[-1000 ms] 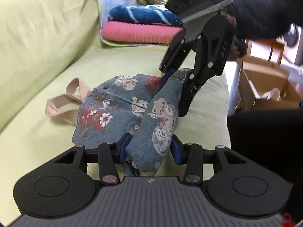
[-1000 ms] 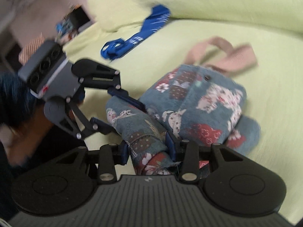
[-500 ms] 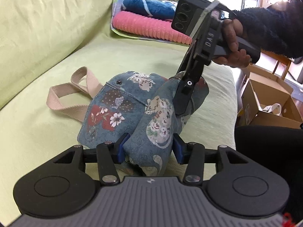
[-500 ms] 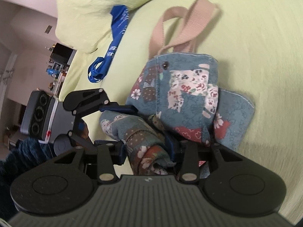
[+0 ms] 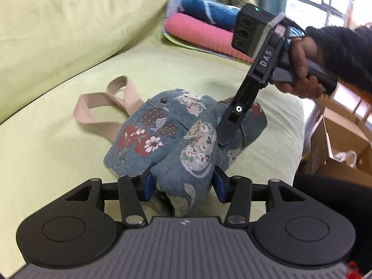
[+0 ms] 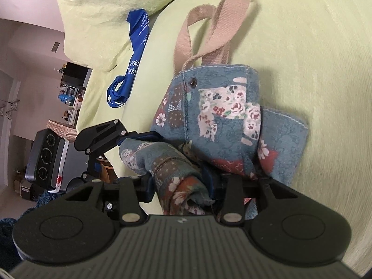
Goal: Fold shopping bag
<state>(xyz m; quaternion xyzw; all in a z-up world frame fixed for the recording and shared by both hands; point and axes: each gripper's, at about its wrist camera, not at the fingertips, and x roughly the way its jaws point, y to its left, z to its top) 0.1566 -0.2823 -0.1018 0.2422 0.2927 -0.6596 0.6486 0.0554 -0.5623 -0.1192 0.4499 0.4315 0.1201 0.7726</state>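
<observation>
Both hand-held grippers, left and right, stay clamped on the floral shopping bag, now swung farther over mid-frame.

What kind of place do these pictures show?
Probably a home living room: a yellow-green sofa, folded blankets stacked at its far end, and an open cardboard box on the floor beside it.
</observation>
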